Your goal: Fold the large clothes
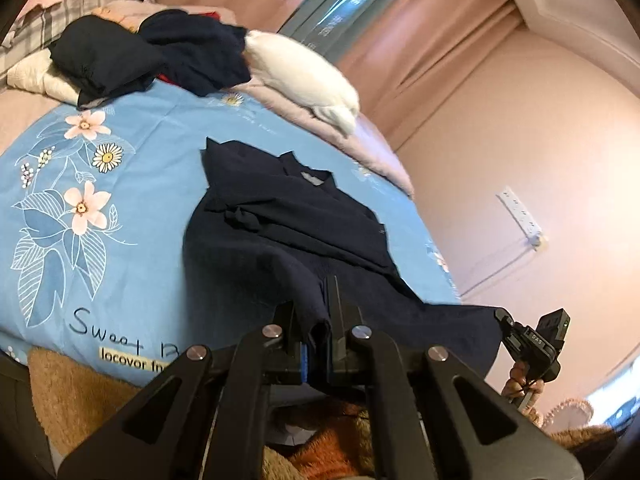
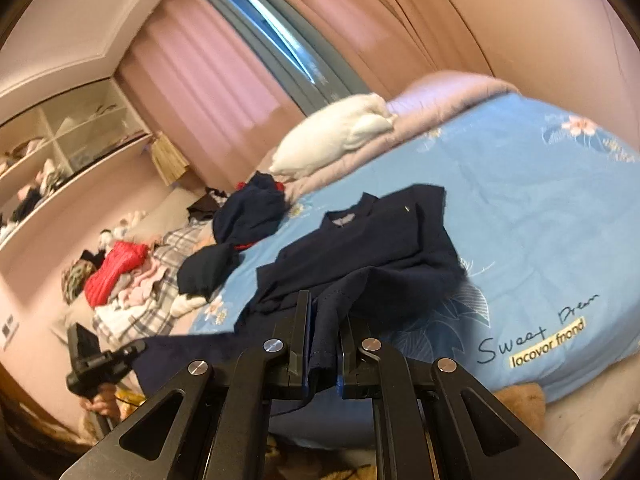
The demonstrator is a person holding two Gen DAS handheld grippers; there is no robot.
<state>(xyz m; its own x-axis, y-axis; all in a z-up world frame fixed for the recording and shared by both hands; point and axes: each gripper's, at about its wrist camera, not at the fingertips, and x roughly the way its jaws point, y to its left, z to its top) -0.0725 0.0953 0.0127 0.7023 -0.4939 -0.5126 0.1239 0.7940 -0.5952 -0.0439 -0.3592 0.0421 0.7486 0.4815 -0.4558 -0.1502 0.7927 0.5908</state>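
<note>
A fold of the dark navy collared garment is being pinched between the closed jaws of the left gripper, and another fold of its hem is being clamped in the same way by the right gripper, the jaws being kept apart only by the thickness of the cloth. The hem is being held stretched between the two grippers at the near edge of the bed, while the collar end is lying flat on the light blue floral quilt. Open quilt is being left on both sides of the garment. Farther back, a heap of dark navy clothes and a white pillow are resting near the pink curtains, well apart from the garment.
</note>
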